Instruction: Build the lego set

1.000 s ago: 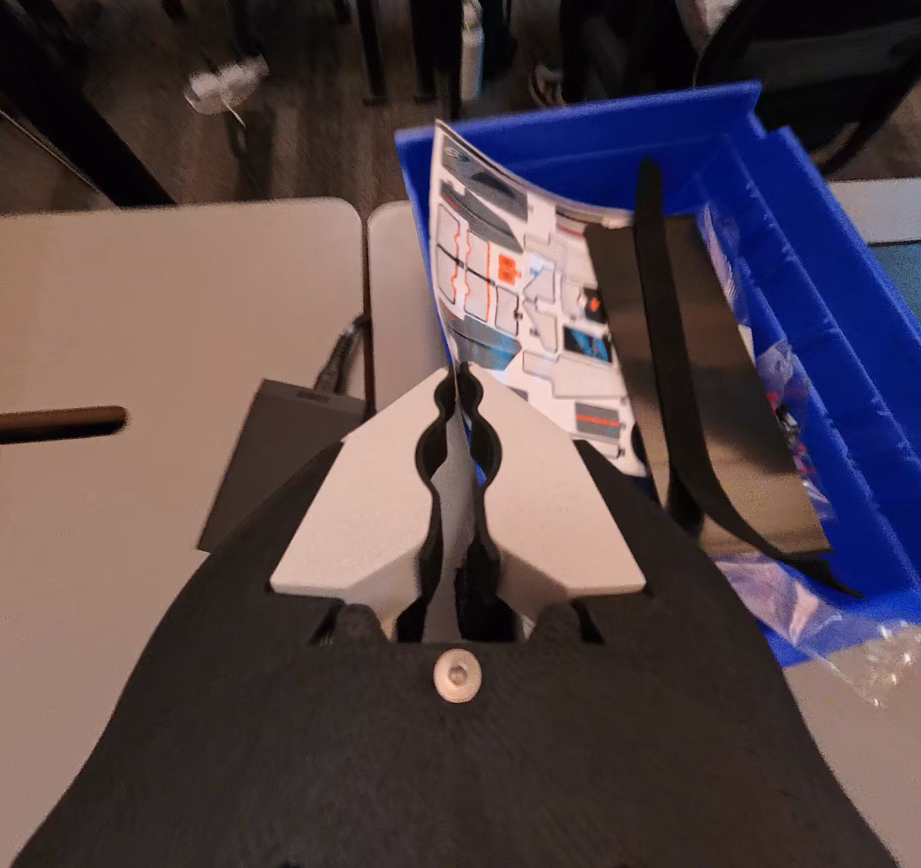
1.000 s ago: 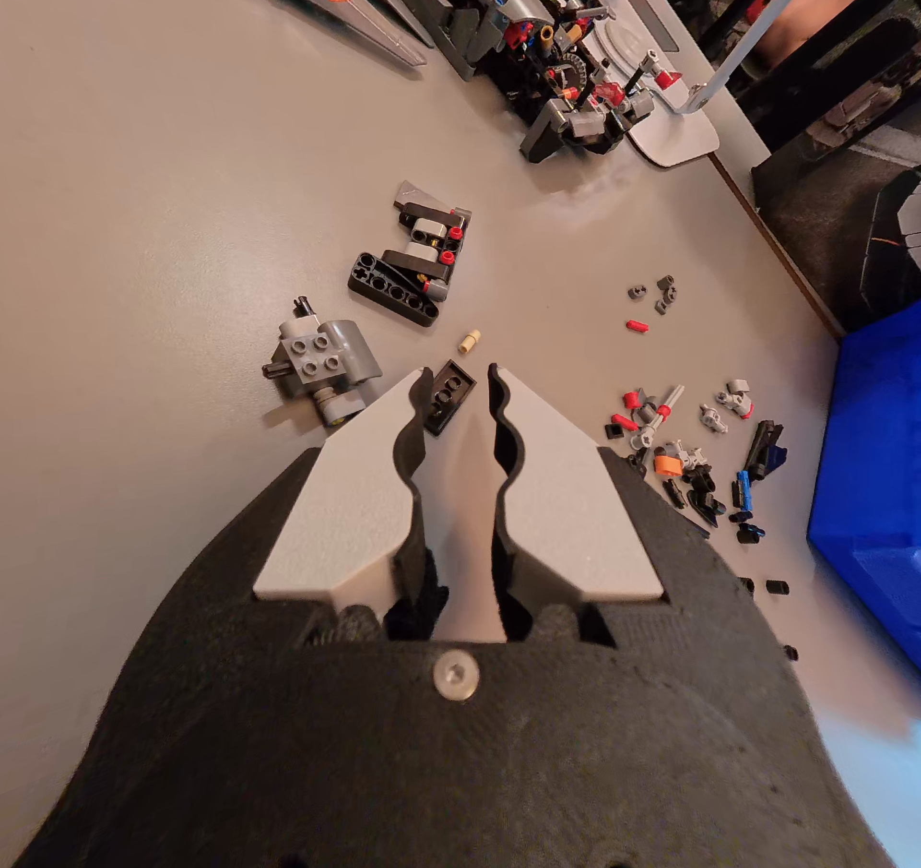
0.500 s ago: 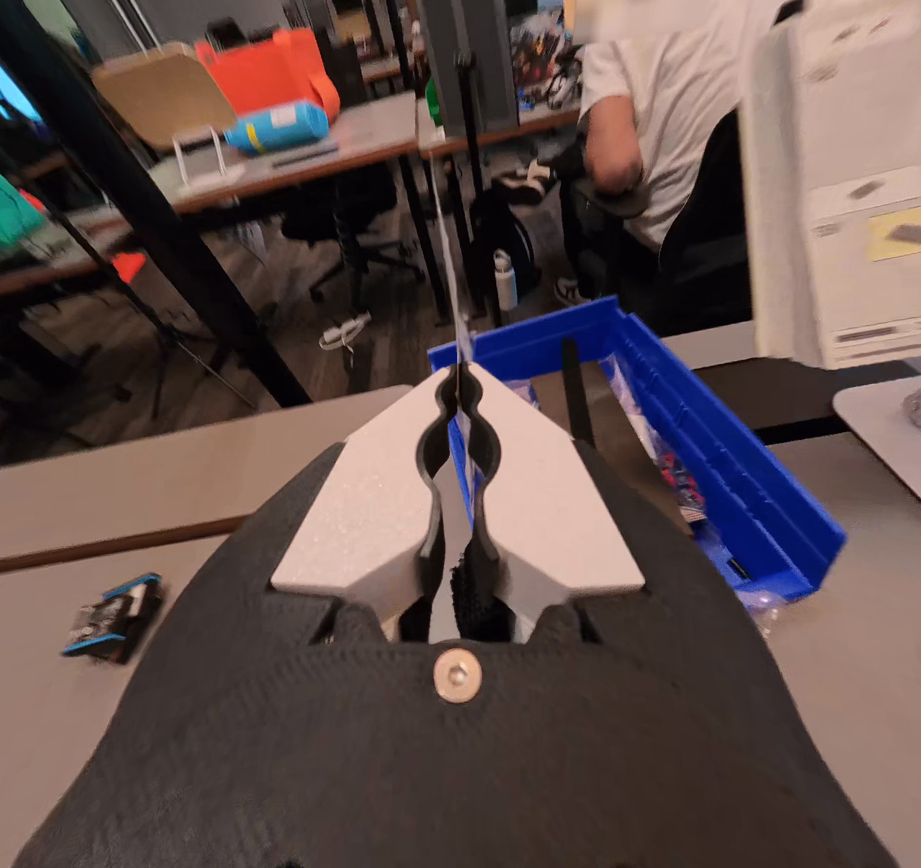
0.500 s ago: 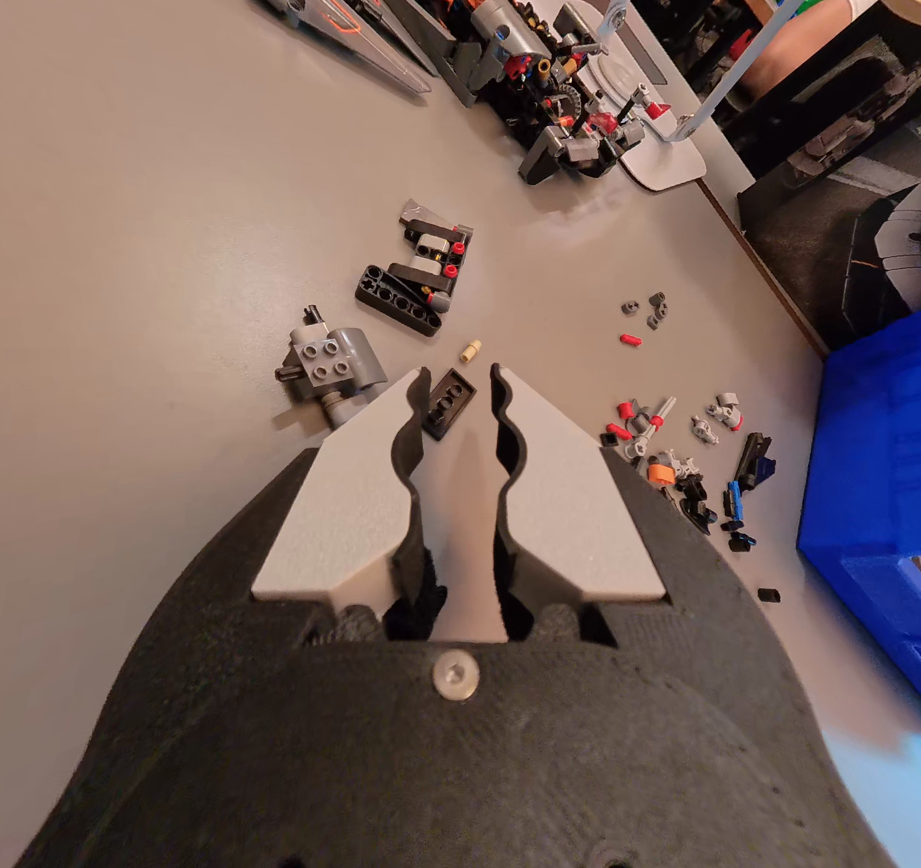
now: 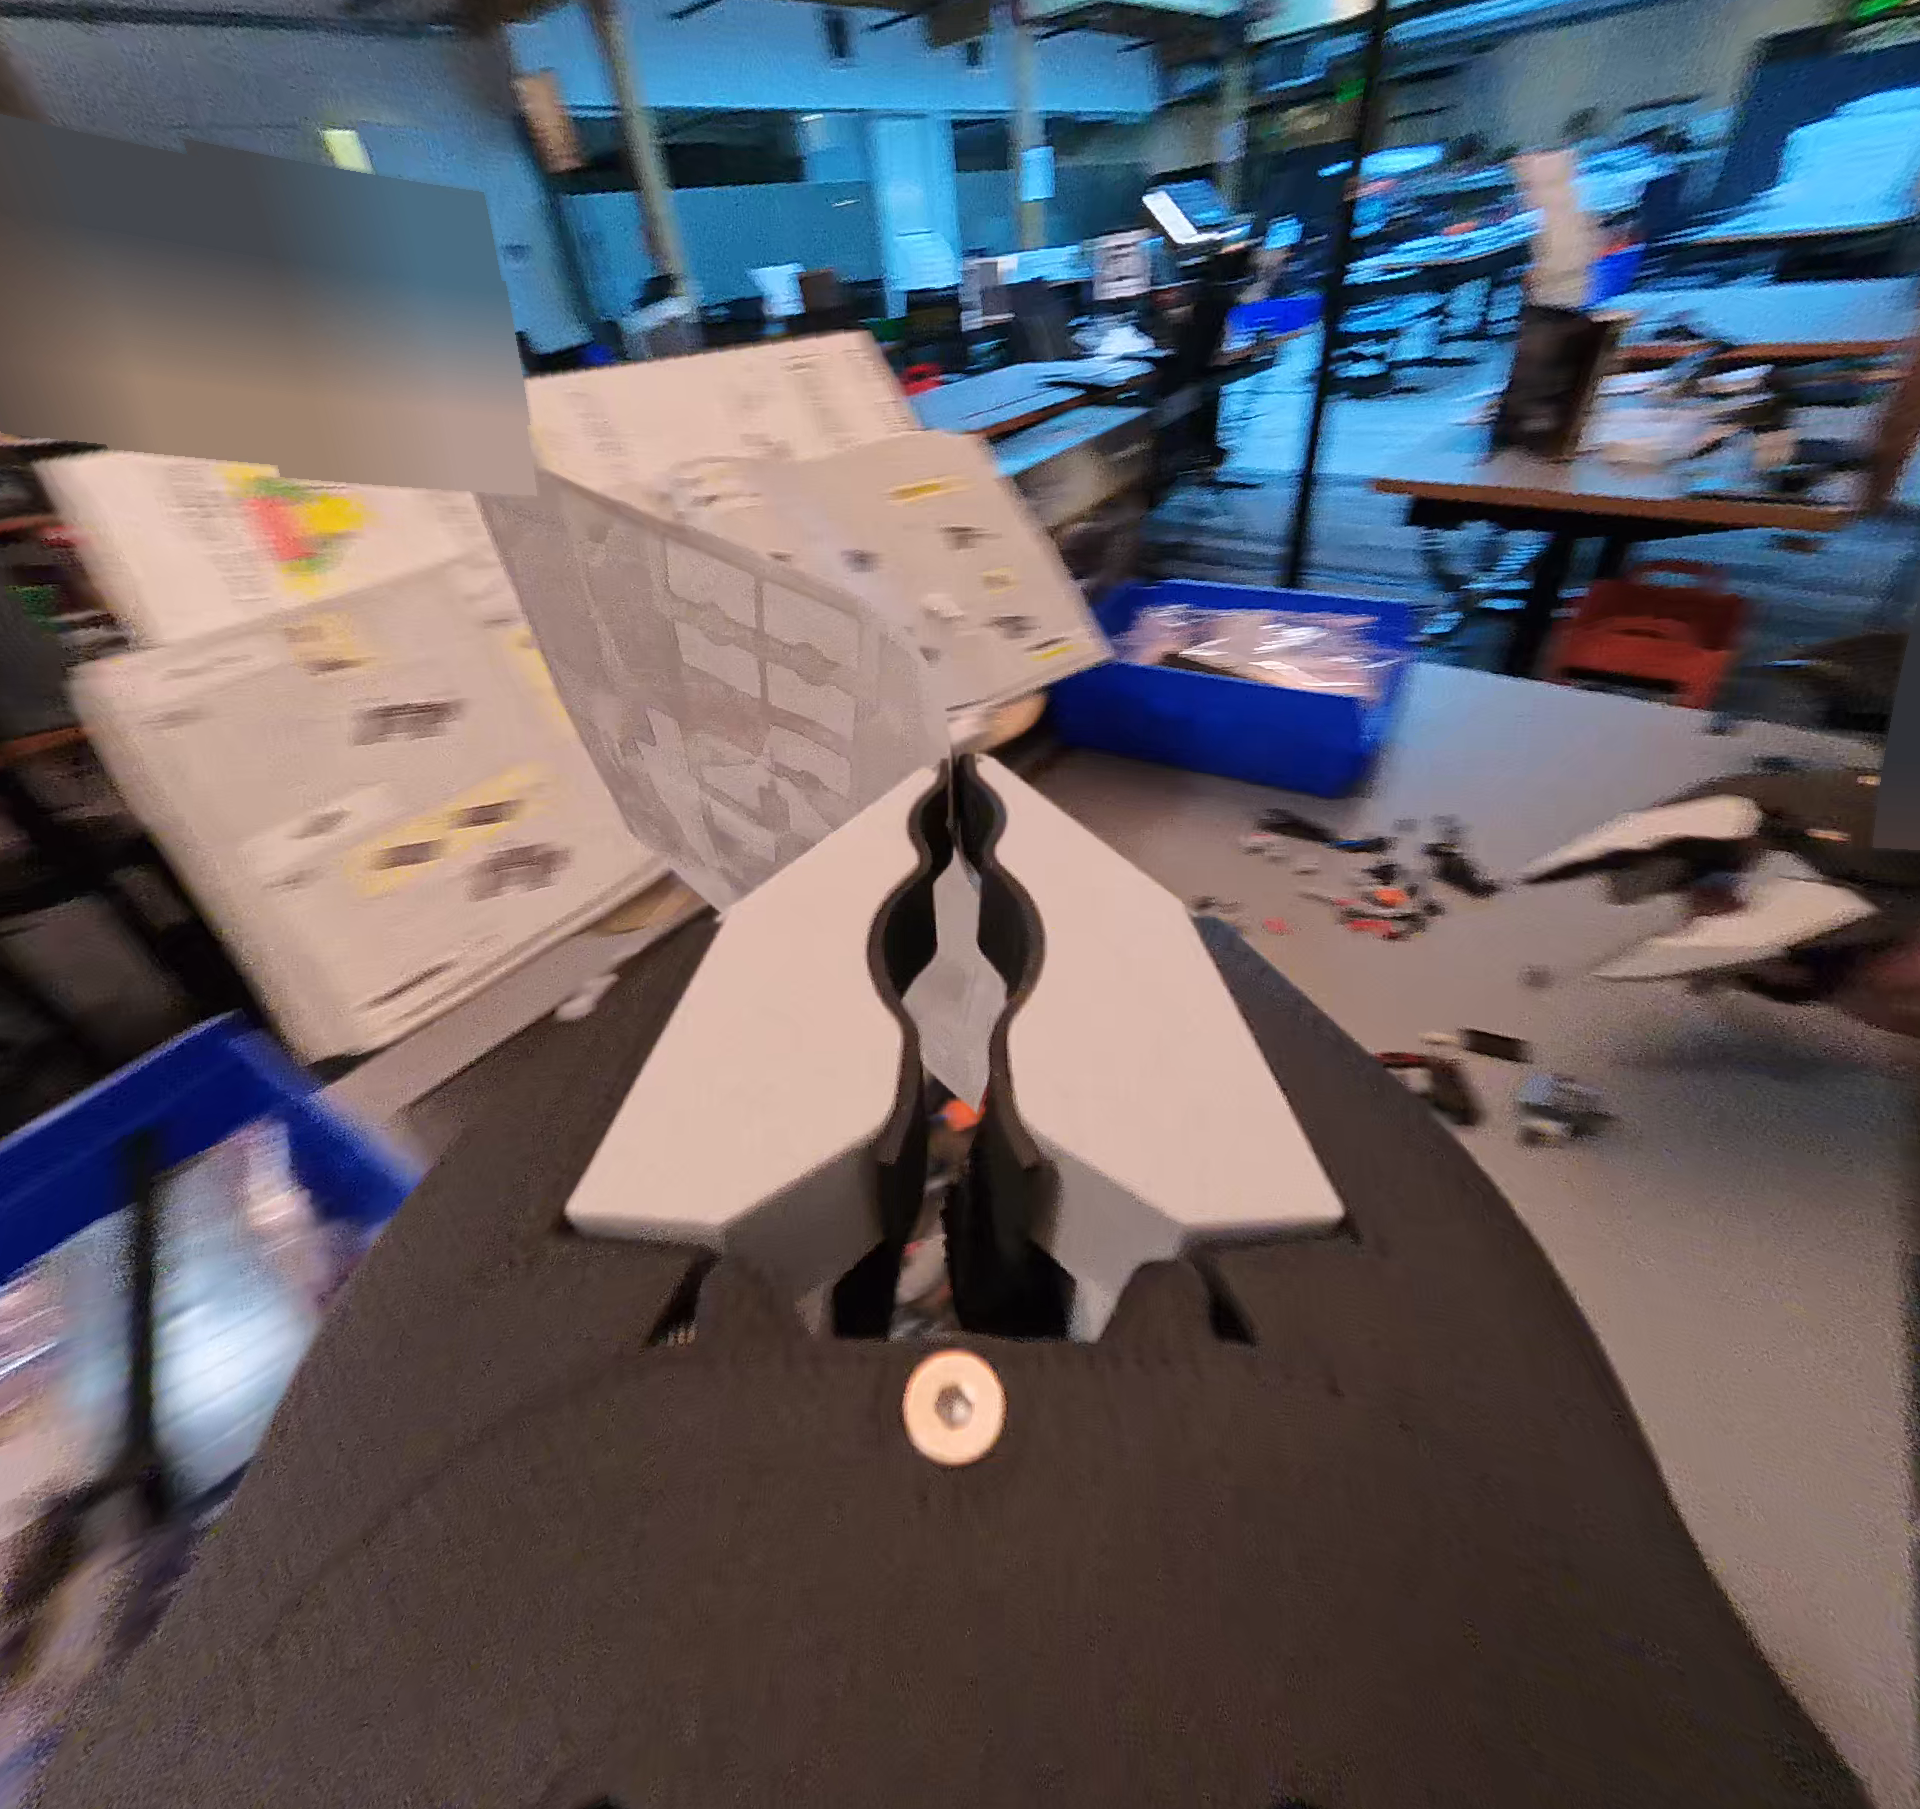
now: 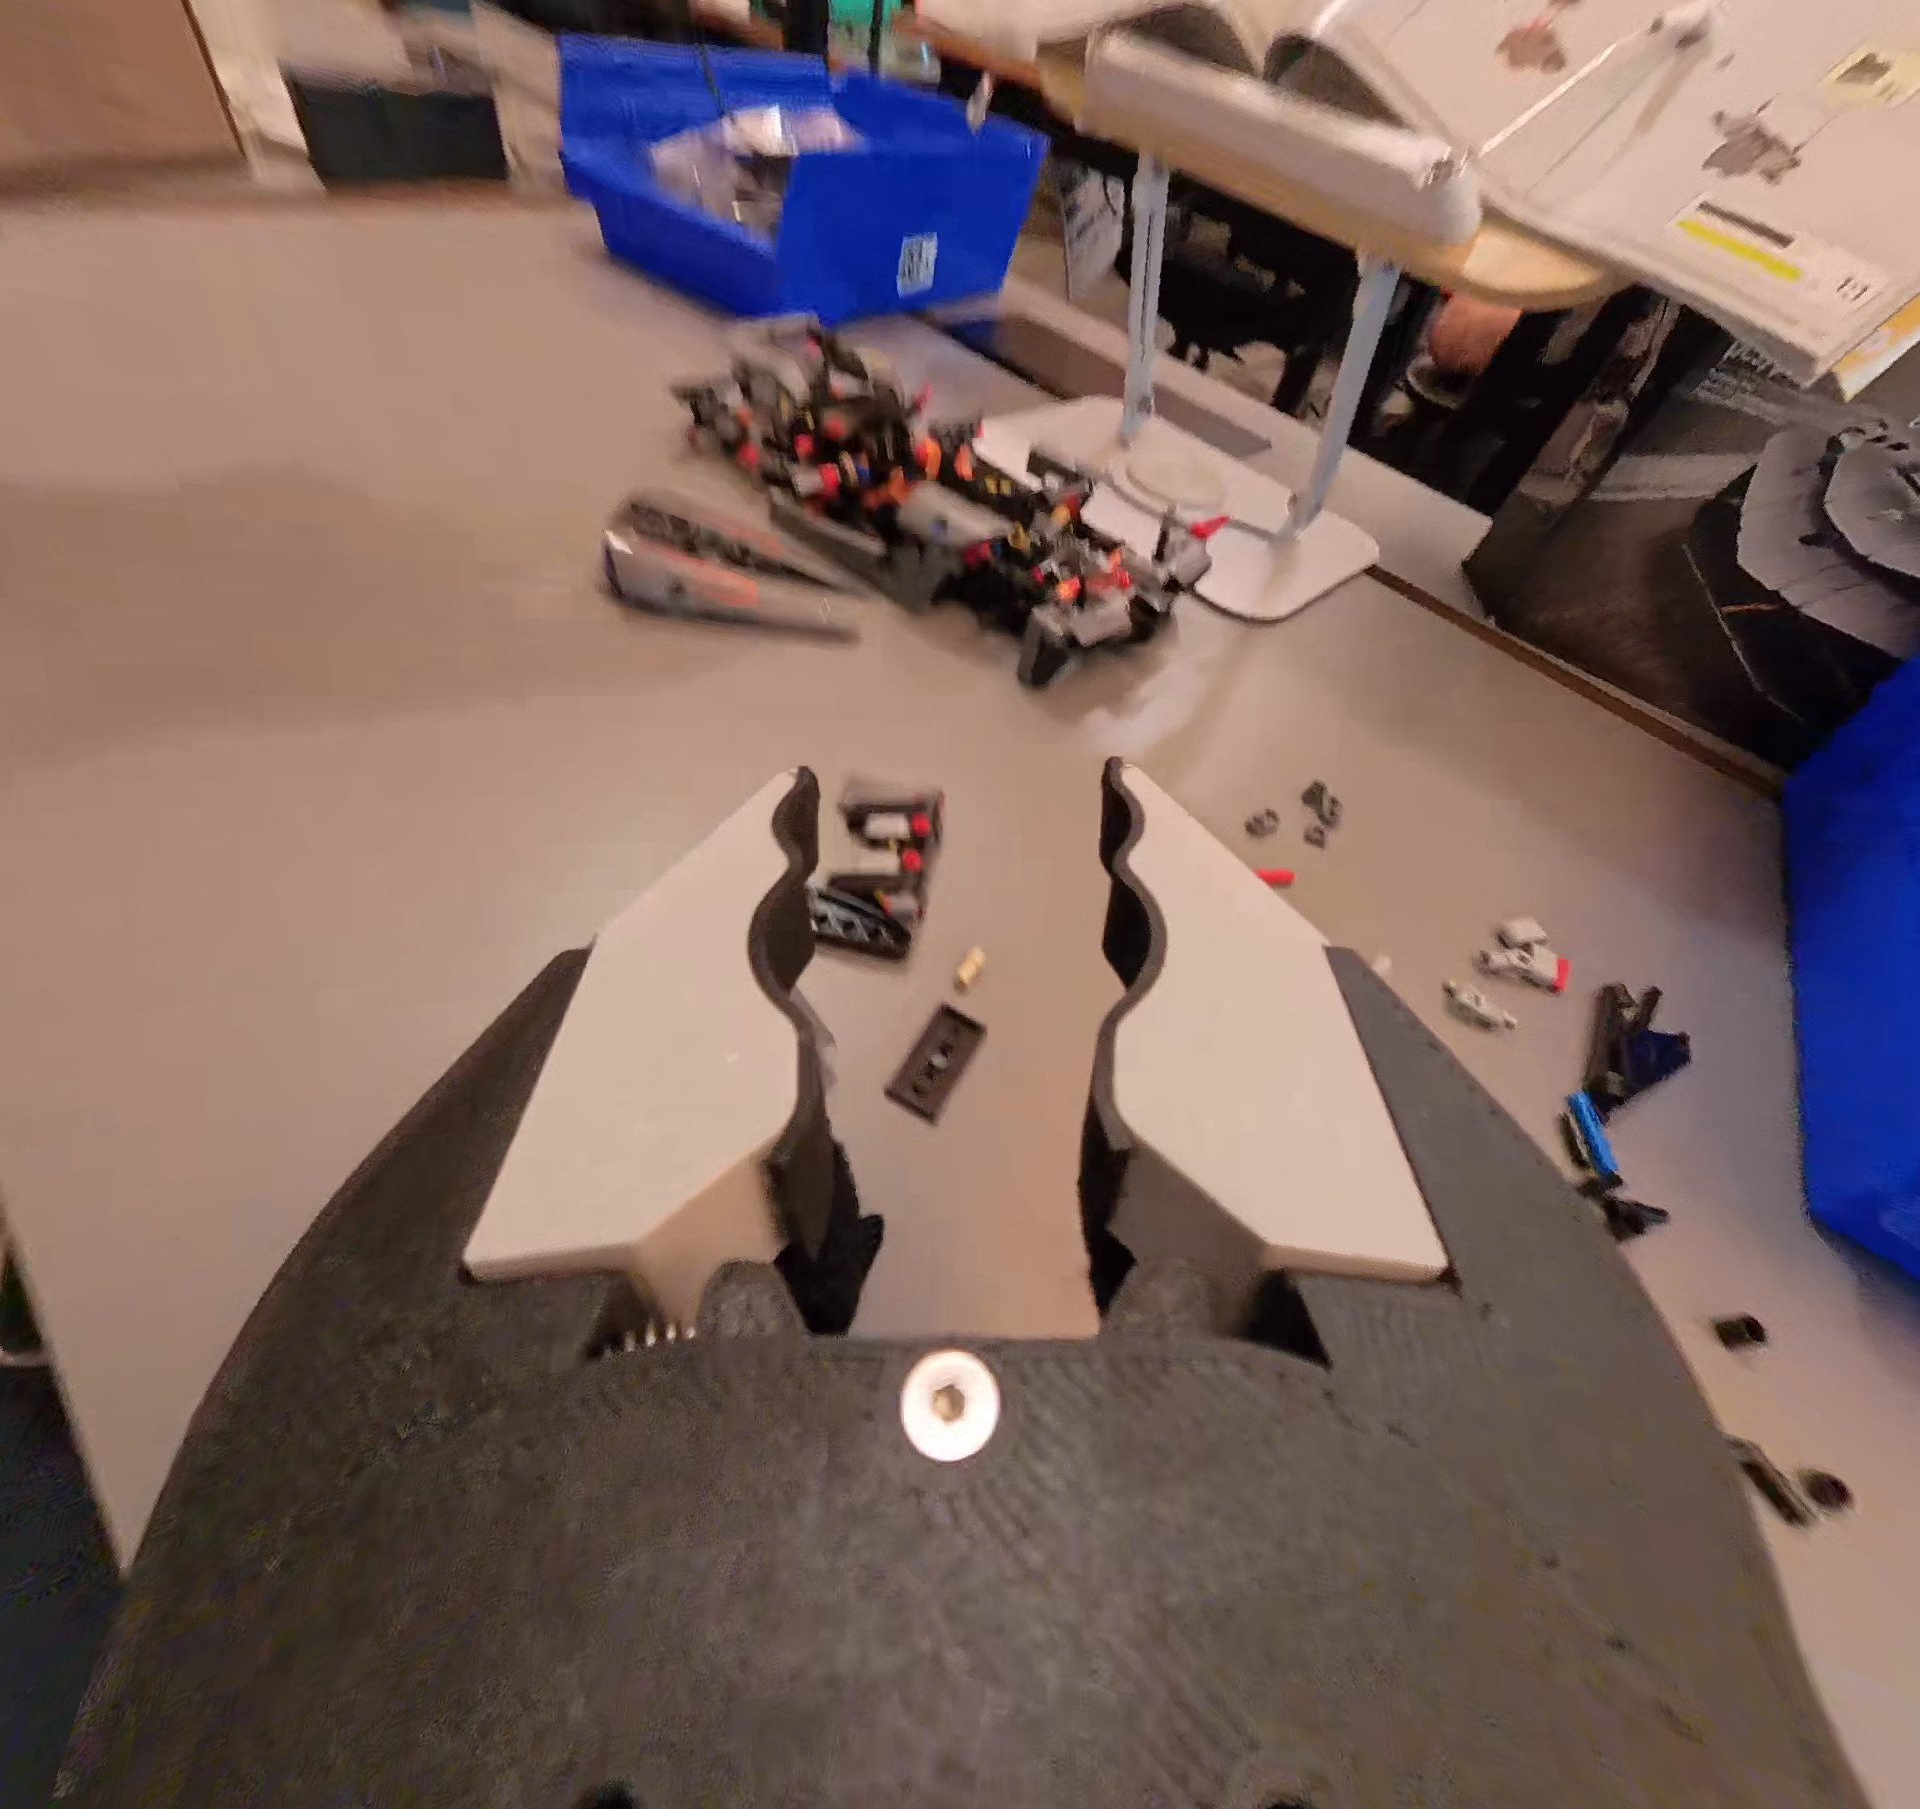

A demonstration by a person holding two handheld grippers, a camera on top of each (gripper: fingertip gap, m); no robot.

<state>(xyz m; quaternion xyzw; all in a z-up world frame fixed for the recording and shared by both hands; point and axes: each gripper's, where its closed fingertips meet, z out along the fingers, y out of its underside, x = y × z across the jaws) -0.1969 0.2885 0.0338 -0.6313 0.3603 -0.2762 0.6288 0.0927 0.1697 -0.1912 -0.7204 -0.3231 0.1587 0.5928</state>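
Note:
My left gripper [image 5: 954,772] is shut on the corner of a grey sticker sheet [image 5: 727,689], which stands up and curls to the left in the air. My right gripper [image 6: 956,783] is open and empty, hovering over the grey table [image 6: 312,616]. Seen between its fingers are a small black plate [image 6: 935,1058], a tan pin [image 6: 969,967] and a black-and-grey subassembly [image 6: 878,876]. The large partly built model [image 6: 935,512] lies farther back with a long grey wedge panel [image 6: 717,575] beside it. The view is motion-blurred.
An open instruction booklet [image 5: 343,741] rests on a white stand [image 6: 1195,502]. Blue bins stand at the back [image 6: 790,170], at the right edge [image 6: 1860,980] and under my left gripper [image 5: 156,1136]. Several loose small pieces [image 6: 1527,959] lie at the right. My hands' fingertips stand some 40 cm from each other. Measured from the fingertips, the large partly built model [image 6: 935,512] is 20 cm or so from the right gripper and 35 cm from the left.
My left gripper has lifted the sticker sheet out of the blue bin and swung it round toward the booklet and table. My right gripper has opened wider and tilted up.

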